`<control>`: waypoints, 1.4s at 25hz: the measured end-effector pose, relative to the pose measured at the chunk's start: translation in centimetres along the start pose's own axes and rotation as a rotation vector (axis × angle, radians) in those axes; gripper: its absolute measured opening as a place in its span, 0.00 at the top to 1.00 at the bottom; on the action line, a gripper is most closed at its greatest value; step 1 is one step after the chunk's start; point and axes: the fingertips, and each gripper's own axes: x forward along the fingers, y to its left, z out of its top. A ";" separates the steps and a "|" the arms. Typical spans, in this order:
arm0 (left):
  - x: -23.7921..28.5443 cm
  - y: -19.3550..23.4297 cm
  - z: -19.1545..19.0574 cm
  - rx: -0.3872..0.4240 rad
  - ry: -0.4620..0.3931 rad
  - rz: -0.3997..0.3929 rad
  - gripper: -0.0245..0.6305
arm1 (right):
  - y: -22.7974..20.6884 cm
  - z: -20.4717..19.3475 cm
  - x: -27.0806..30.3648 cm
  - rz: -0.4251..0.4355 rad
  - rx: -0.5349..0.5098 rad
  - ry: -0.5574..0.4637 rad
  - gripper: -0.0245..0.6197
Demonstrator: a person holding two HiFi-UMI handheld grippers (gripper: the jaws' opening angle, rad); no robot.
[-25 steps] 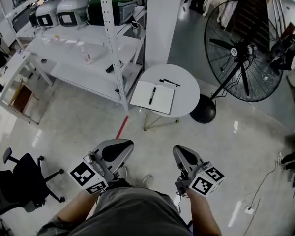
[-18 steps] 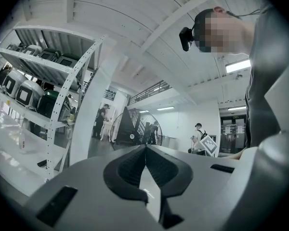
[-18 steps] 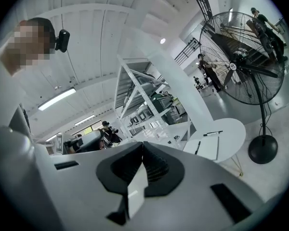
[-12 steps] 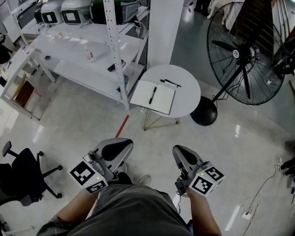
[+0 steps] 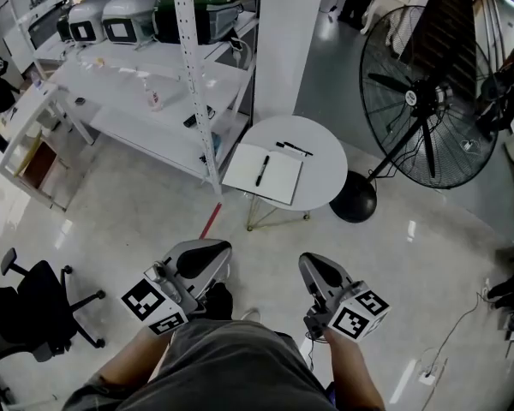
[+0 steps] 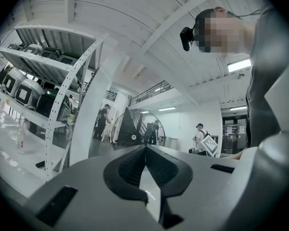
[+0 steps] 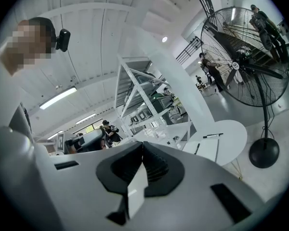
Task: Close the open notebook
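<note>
Approach stage, before any contact. The person stands back from the work, with the left gripper (image 5: 201, 255) and the right gripper (image 5: 315, 266) held side by side at waist height, both pointing roughly level. In each gripper's own view the two jaws meet at their tips with nothing between them, so both are closed and empty. The notebook (image 5: 281, 176) lies open and flat on a round table (image 5: 321, 157), well ahead of both pairs of jaws, below their level and between the lines on which they point. A pen (image 5: 260, 169) rests on the open pages near the fold, and two markers (image 5: 289, 147) lie on the table just beyond the notebook's far edge. A shelf rack (image 5: 154, 84) stands ahead and left of the jaws, and a fan (image 5: 428, 101) ahead and right. The step in hand is probably to bring the jaws within reach of the table. To do it well, the jaws should come down to page height before they arrive. The pen is best cleared off the page first. The tips could then slip under one outer edge, lift that half and fold it over the spine, while the other gripper steadies the half that stays flat.
</note>
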 end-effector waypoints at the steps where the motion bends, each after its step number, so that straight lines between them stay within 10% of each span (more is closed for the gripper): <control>1: 0.3 0.2 -0.1 -0.001 0.000 -0.002 0.94 | -0.2 0.1 0.1 -0.002 0.000 0.000 0.93; 35: 12.0 25.1 -0.5 -0.109 0.079 -0.054 0.94 | -11.5 5.7 22.7 -0.087 0.049 0.080 0.93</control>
